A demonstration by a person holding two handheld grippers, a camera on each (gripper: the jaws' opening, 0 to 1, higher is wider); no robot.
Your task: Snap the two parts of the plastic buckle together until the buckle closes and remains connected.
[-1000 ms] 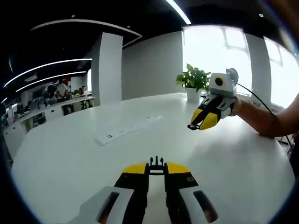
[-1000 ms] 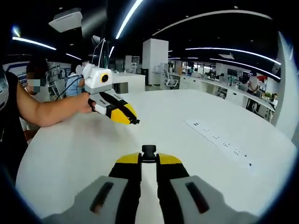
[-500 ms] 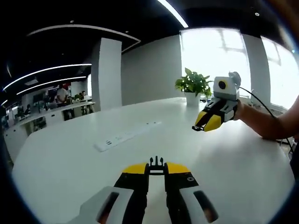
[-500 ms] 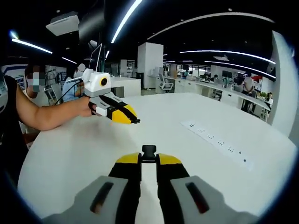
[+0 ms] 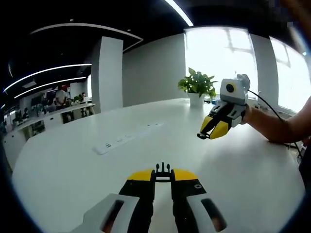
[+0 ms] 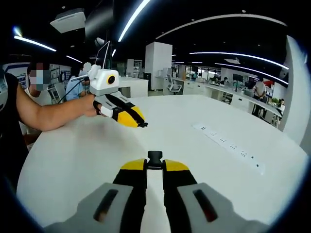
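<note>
Gripping the pronged buckle half (image 5: 163, 170) between its closed jaws, your left gripper (image 5: 163, 175) hangs over the white table (image 5: 73, 174), while your right gripper (image 6: 154, 165) is clamped on the socket buckle half (image 6: 154, 157) above the same table. The two halves are well apart, not joined. Beyond both grippers, a white power strip (image 6: 229, 146) lies flat on the table, and a potted plant (image 5: 197, 86) stands at its far edge.

left hand-held gripper (image 5: 163, 175): yellow-black jaws, grey body | right hand-held gripper (image 6: 154, 166): same | black cable (image 5: 266, 105)
</note>
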